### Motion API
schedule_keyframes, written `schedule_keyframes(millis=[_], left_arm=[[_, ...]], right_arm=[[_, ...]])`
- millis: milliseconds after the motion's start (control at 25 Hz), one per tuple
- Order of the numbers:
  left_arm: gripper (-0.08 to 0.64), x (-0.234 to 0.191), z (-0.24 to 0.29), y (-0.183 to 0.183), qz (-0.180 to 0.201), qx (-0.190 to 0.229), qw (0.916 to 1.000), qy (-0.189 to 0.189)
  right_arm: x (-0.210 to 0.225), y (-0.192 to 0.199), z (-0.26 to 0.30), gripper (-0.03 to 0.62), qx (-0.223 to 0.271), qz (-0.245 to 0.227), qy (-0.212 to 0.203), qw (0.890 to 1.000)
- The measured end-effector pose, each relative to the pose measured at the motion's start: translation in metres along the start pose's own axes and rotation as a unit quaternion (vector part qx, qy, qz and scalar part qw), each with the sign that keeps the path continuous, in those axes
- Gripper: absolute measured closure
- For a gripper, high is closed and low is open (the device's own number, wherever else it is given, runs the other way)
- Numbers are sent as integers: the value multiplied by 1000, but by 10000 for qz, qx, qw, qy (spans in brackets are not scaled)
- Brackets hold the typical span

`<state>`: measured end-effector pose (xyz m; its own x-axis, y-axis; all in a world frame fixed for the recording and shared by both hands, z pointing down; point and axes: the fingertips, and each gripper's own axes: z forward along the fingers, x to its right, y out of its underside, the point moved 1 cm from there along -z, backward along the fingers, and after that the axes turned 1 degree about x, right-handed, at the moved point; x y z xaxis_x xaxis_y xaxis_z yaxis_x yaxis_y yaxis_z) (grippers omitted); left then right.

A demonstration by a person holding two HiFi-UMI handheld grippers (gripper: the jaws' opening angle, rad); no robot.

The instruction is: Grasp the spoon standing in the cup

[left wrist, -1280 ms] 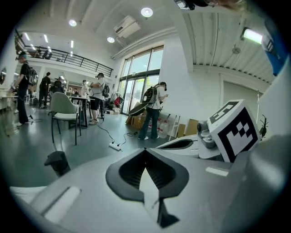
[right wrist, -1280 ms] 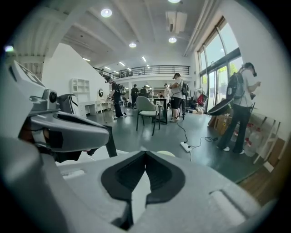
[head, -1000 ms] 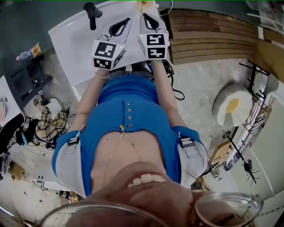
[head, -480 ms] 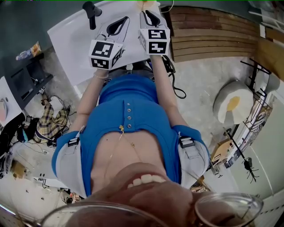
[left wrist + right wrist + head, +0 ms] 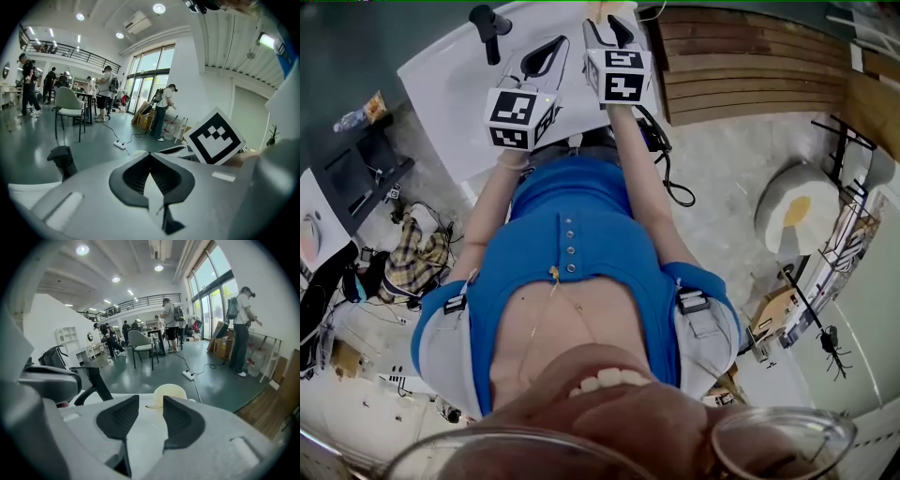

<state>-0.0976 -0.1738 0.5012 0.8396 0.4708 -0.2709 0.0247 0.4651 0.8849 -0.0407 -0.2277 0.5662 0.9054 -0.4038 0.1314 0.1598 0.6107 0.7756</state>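
As their jaws just opened, empty right tongs (image 5: 150, 402) face the cup (image 5: 171, 392).

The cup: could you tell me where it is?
Right gripper view: the cup stands on the white table just beyond the right gripper, whose empty jaws have just been opening.

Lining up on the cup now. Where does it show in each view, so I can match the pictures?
Head view: the cup is at the top edge, near the middle, partly cut off.
Left gripper view: a pale rim just left of centre may be it; I cannot be sure.
Right gripper view: the cup sits just below centre.
Shared landmark: the black post, left of the cup in every view.
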Motion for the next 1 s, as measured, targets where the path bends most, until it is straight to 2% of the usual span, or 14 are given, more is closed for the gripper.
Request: schedule_keyframes(millis=[240,640,800,1000], left_arm=[[563,2,-1,4,-22,-67,9999,95],[561,-3,1,7,-71,-84,9998,160],[561,-1,2,7,-77,-78,9998,165],[563,-2,2,10,-73,-84,9998,166]], right_arm=[[9,2,17,442,-112,253,349,9990],[17,15,30,454,-445,225,476,9976],[22,19,29,505,-499,143,542,9972],[25,25,30,531,-521,142,616,9966]])
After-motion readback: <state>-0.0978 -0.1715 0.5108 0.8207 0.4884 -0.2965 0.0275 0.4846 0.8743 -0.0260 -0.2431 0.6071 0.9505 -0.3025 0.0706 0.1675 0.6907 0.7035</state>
